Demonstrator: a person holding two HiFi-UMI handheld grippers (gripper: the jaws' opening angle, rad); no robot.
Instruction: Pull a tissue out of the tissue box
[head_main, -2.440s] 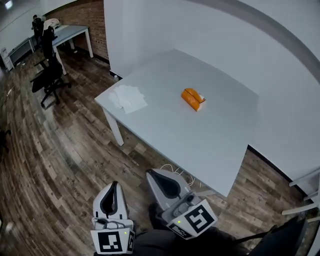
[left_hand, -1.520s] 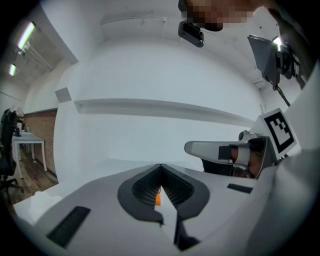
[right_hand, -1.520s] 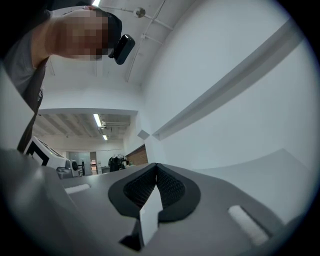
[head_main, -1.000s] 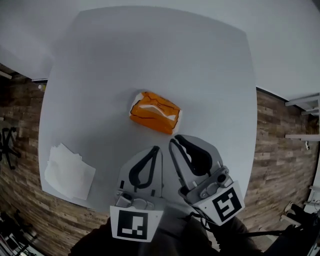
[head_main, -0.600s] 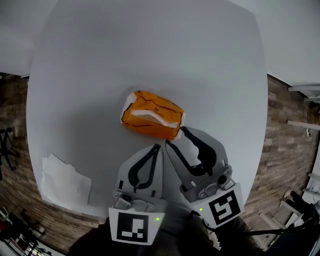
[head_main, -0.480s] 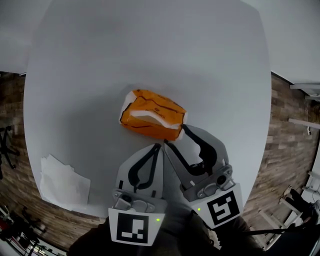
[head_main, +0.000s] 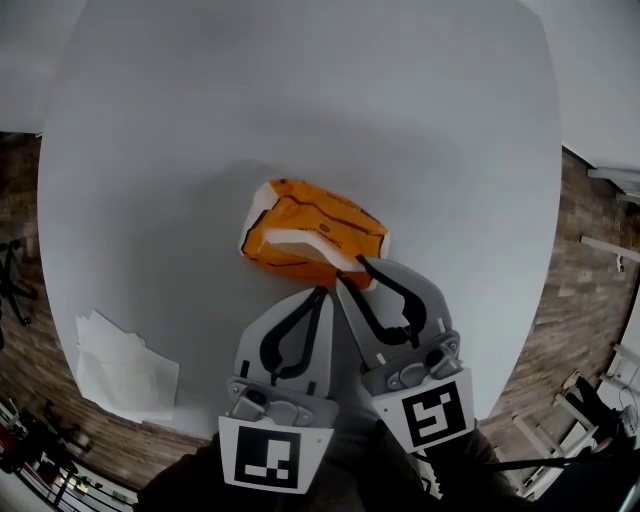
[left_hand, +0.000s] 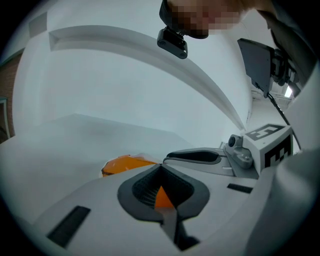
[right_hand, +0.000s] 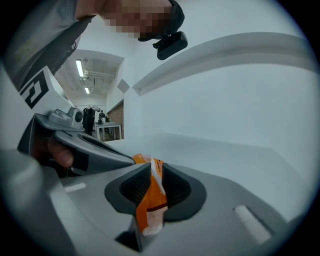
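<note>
Orange tissue pack (head_main: 310, 230) lies on the desk (head_main: 300, 90); the right tongs (head_main: 352, 272) are closing on its near end, likely anchoring it. The left tongs (head_main: 320, 292) wait, pressed together.

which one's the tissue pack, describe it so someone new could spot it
On the pale grey table, look just short of the middle, toward the near edge. The tissue pack lies there: a soft, bright orange wrapper with white at its opening, unlike the plain white loose sheets at the left corner.
</note>
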